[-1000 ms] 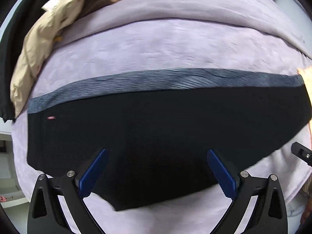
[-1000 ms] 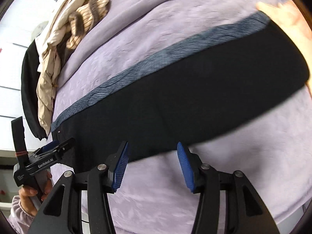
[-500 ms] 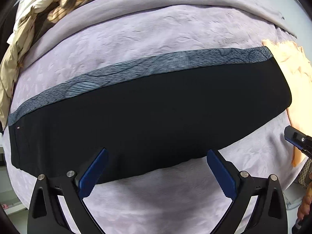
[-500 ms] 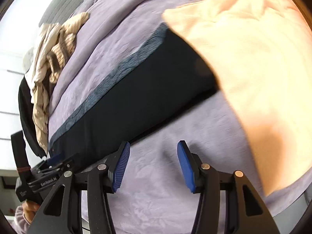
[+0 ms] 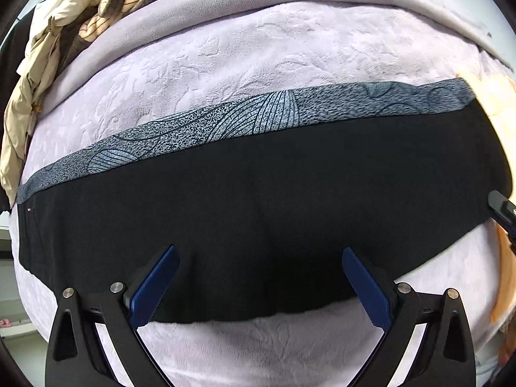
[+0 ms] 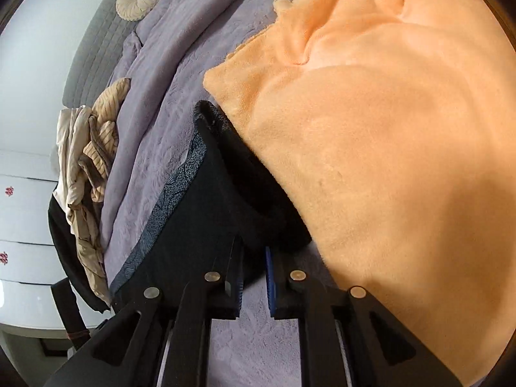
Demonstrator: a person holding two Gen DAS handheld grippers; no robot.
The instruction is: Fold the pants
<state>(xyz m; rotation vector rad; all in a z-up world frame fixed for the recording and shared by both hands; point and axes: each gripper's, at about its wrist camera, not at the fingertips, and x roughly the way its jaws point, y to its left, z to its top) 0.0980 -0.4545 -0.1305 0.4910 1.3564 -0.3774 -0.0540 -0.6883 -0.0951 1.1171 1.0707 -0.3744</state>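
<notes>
Black pants lie flat across lavender bed cover. Left hand-held gripper hovers wide open over them. Right hand-held gripper pinches pants' end beside orange blanket.

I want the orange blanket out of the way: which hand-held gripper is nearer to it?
Right. The right hand-held gripper is at the pants' end, right beside the orange blanket; the left hand-held gripper hovers over the pants' middle, farther away.
</notes>
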